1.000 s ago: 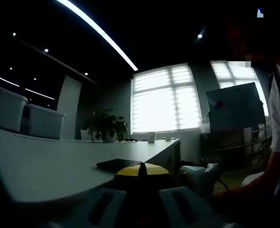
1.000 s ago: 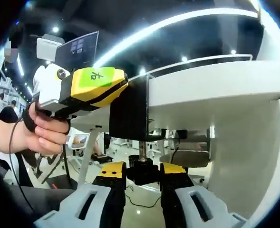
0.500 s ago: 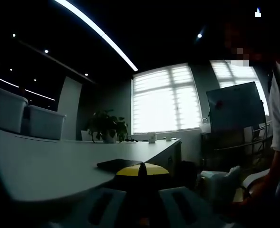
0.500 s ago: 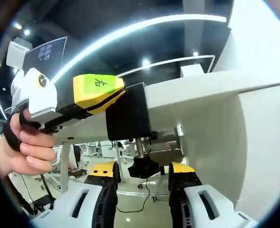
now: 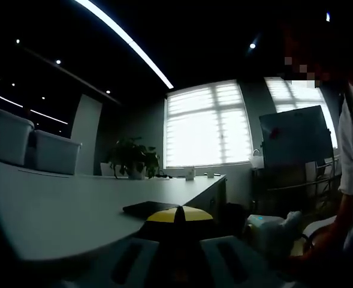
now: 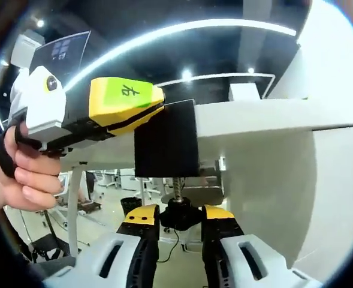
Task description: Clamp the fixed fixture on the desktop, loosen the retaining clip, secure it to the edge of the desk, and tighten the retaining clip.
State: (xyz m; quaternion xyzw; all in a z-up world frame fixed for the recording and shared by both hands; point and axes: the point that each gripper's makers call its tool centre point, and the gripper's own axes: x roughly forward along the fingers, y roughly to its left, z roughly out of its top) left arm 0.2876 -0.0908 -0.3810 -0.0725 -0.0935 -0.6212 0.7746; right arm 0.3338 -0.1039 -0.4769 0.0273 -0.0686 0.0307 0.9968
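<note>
**A:** Start nearest the lens. What is the right gripper [image 6: 180, 217] doing?

**B:** In the right gripper view its two yellow-tipped jaws sit on either side of the black knob [image 6: 179, 211] at the foot of the clamp's threaded screw [image 6: 177, 188]. They look closed onto the knob, touching it on both flanks.

**A:** And the fixture itself?

**B:** The black clamp [image 6: 166, 139] hangs over the edge of the white worktop [image 6: 266, 114], its body against the rim and the screw running down beneath. The left gripper [image 6: 107, 107] comes in from the left, held in a hand [image 6: 21, 174], its yellow jaws pinched on the clamp's upper side.

**A:** How will it handle?

**B:** I'd judge it rigid metal, fairly heavy for its size, not fragile. The knob is small and likely smooth, so the jaws could slip round it when turning. Grip it squarely across its widest part and twist in short bites. The body is best held by its flat faces, as the left gripper does.

**A:** Further off?

**B:** In the left gripper view the jaws meet over something dark, the worktop [image 5: 56, 204] stretches away, a dark flat item [image 5: 149, 207] lies just beyond, then a potted plant [image 5: 134, 159] and a bright window [image 5: 206, 126].
</note>
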